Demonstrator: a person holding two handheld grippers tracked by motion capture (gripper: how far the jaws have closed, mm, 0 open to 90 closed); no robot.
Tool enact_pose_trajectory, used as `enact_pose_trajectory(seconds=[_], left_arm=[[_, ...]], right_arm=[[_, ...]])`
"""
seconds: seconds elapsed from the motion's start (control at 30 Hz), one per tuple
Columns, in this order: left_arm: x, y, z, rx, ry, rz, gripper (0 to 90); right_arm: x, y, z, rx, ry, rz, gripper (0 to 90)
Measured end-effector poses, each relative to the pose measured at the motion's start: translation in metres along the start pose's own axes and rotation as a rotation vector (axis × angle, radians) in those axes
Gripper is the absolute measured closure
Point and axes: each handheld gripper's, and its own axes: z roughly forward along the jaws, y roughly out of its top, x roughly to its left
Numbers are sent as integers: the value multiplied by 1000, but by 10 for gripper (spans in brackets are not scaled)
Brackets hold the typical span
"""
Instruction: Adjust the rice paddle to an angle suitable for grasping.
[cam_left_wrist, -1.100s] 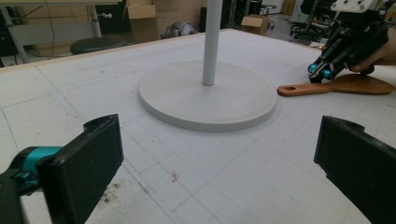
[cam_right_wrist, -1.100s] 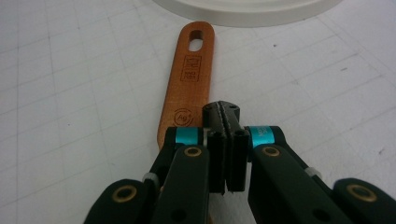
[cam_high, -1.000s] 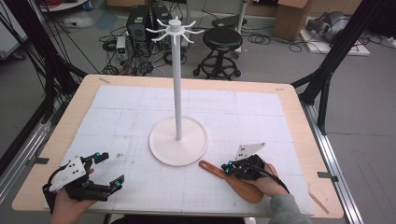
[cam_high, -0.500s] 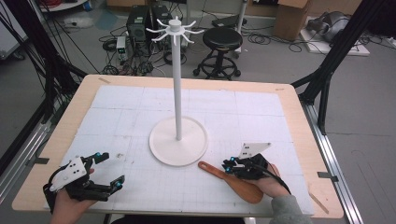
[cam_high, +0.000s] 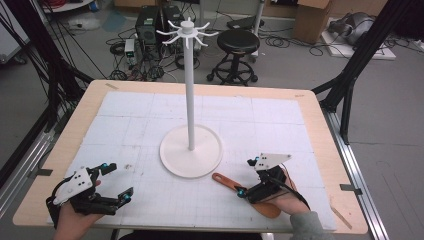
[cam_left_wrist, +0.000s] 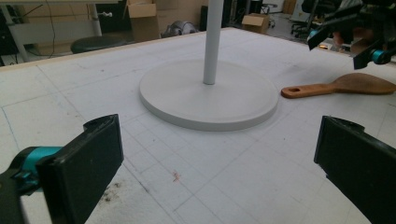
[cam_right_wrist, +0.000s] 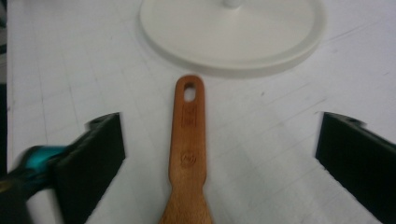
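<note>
A wooden spatula (cam_high: 231, 183) lies flat on the white mat, its handle hole pointing at the stand's round base (cam_high: 191, 150). My right gripper (cam_high: 246, 177) hovers just above the handle. Its jaws have just been opening and now stand wide apart, with the handle (cam_right_wrist: 188, 140) on the mat between them, untouched by either pad. My left gripper (cam_high: 117, 181) rests open and empty at the front left of the table. From it I see the base (cam_left_wrist: 208, 98), the spatula (cam_left_wrist: 336, 86) and the right gripper (cam_left_wrist: 355, 37) farther off.
A tall white pole (cam_high: 190, 90) rises from the base in the middle of the table, with a ring of hooks (cam_high: 187, 30) at its top. The wooden table edge (cam_high: 325, 150) frames the mat. A stool (cam_high: 239, 42), boxes and cables stand on the floor beyond.
The right gripper's jaws went from shut on the spatula handle to wide open, and the gripper rose a little. The spatula stays on the mat. The left gripper has not moved.
</note>
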Motion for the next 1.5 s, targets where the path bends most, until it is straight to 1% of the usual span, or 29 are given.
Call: enact_pose_trajectory(seconds=[0.03,0.1,0.2,0.23,0.3,0.43,0.47,0.5,0.53,0.6,0.67,0.7,0.8,0.83,0.87,0.97,1.0,1.03,1.07,1.13,1.17,1.2,1.23,1.27,1.3,1.37,1.4,1.43,1.5], left_arm=[[0,0,1,-2,-5,-3,18],[0,0,2,1,-4,1,18],[0,0,2,3,-5,1,18],[0,0,3,1,-6,-3,18],[0,0,3,2,-6,-4,18],[1,1,5,8,-12,3,18],[1,1,5,8,-12,3,18],[0,0,8,10,-19,4,18],[0,0,8,10,-19,4,18],[-1,0,10,13,-22,2,18],[-1,0,10,15,-25,7,18],[0,1,9,12,-25,2,18],[0,1,9,8,-23,0,18],[0,1,9,9,-23,4,18],[0,1,9,9,-23,4,18],[0,0,9,13,-23,0,18],[0,0,9,13,-23,0,18],[0,0,9,14,-22,-1,18],[0,0,9,14,-23,-1,18],[0,0,9,15,-24,1,18],[-1,0,9,13,-23,1,18],[-1,0,9,13,-23,1,18],[-1,0,9,14,-22,-1,18],[-1,0,9,14,-22,-1,18],[0,0,9,17,-23,1,18],[0,0,9,18,-24,2,18],[0,0,9,18,-24,2,18],[0,0,9,21,-23,3,18],[0,0,9,23,-23,4,18]], right_arm=[[2,6,-3,-17,-5,-2,0],[4,9,-4,-21,-8,-14,0],[5,10,-1,-1,2,-22,0],[7,10,4,38,4,-43,0],[8,11,9,65,6,-50,0],[10,15,15,118,-5,-44,0],[10,15,15,118,-5,-44,0],[12,19,19,155,0,-54,2],[12,19,19,155,0,-54,2],[15,22,25,194,8,-64,38],[15,23,27,203,12,-72,42],[14,23,34,217,14,-64,52],[13,24,39,237,21,-46,71],[11,24,44,262,21,-45,133],[11,24,44,262,21,-45,133],[12,24,45,293,38,-54,193],[12,24,45,293,38,-54,193],[11,25,43,302,35,-53,236],[11,25,43,310,32,-37,253],[10,25,42,316,30,-42,277],[9,24,42,339,35,-30,334],[9,24,42,339,35,-30,334],[8,23,42,365,37,-33,369],[8,23,42,365,37,-33,369],[9,22,43,390,40,-36,410],[10,22,43,414,39,-38,433],[10,22,43,414,39,-38,433],[11,23,44,436,28,-48,453],[12,23,44,443,30,-49,469]])
